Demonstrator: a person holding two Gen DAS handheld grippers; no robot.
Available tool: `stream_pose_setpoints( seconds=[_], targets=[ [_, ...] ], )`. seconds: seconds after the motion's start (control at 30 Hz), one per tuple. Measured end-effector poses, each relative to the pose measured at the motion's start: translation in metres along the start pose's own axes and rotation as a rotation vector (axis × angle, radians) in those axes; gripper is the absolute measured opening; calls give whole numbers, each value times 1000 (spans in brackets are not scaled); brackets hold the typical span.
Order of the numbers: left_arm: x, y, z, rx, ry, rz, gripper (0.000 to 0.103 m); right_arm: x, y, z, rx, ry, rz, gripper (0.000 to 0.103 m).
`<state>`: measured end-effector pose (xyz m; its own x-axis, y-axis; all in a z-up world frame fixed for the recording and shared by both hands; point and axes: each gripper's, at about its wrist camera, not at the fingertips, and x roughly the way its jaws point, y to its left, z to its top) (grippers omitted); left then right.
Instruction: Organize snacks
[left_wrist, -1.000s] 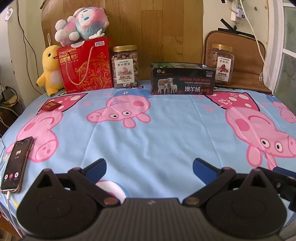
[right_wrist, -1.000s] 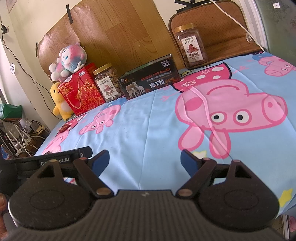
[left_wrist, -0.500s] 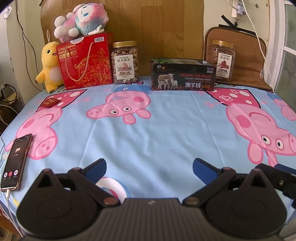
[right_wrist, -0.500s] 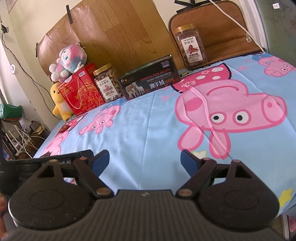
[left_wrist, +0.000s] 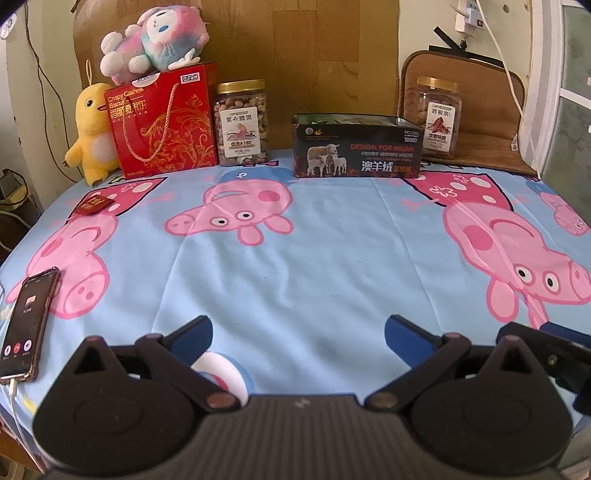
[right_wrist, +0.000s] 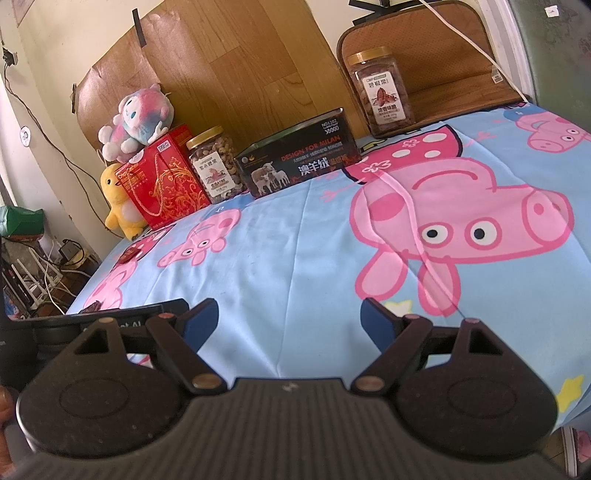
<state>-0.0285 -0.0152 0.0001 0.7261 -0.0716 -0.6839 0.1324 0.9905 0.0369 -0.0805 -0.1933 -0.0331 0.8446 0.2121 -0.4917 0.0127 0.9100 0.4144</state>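
The left gripper (left_wrist: 297, 330) has edged forward over the pig-print bedsheet (left_wrist: 295, 266), so the back row looks larger than a second ago; its jaws stay spread, holding nothing. The right gripper (right_wrist: 288, 314) is unchanged (also spread and empty). The snacks sit far off: red biscuit box (left_wrist: 162, 122), nut jar (left_wrist: 242, 123), black box (left_wrist: 356, 146), second jar (left_wrist: 437, 116).

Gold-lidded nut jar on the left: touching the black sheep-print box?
Apart. The left wrist view shows blue sheet and wood panel between the gold-lidded nut jar and black sheep-print box.
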Motion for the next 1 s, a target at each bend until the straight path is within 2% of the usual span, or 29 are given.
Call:
stream_pose_setpoints(
  seconds=[1.0],
  targets=[
    [-2,1,4,-1,-1,-16,103,-1,0,5,-9,0,-4,86]
  ],
)
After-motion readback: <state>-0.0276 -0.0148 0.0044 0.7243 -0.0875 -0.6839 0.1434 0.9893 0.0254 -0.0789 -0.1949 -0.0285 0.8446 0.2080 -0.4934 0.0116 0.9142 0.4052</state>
